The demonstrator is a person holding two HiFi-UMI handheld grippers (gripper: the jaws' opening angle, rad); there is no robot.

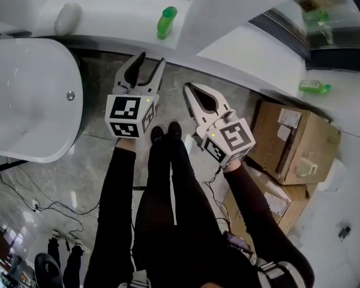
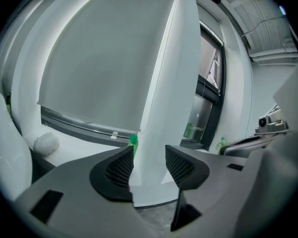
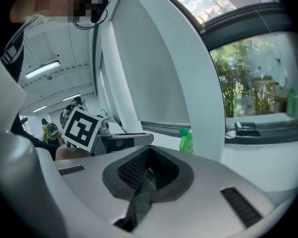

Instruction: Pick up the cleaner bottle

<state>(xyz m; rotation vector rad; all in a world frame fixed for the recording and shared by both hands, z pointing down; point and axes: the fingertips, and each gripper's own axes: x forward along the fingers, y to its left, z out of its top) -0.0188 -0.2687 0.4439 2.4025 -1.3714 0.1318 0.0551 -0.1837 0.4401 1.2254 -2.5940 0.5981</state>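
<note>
**Both grippers held short of the ledge; cleaner bottle untouched**

The person stands facing a white window ledge, both forearms in black sleeves stretched forward at about waist level. Each hand carries its gripper out over the grey floor, pointed towards the ledge and tipped slightly downward, with the marker cubes turned up to the head view.

Left gripper: held ahead of the left leg, aimed almost straight at the ledge. Its fingers stand well apart with nothing between them. In the left gripper view the gap frames a white pillar.

Right gripper: held just beside the left one and a little nearer the body, angled inward towards it. Its fingers are pressed together and hold nothing.

The cleaner bottle, green, stands on the ledge close beside the foot of the pillar, beyond the left gripper's fingertips and clear of both grippers. In the left gripper view only its top shows, just past the edge of the left-hand finger.

Surroundings: a second green bottle sits on the sill to the right, well apart from the first. Cardboard boxes lie on the floor at the person's right, and a white rounded fixture at the left.
</note>
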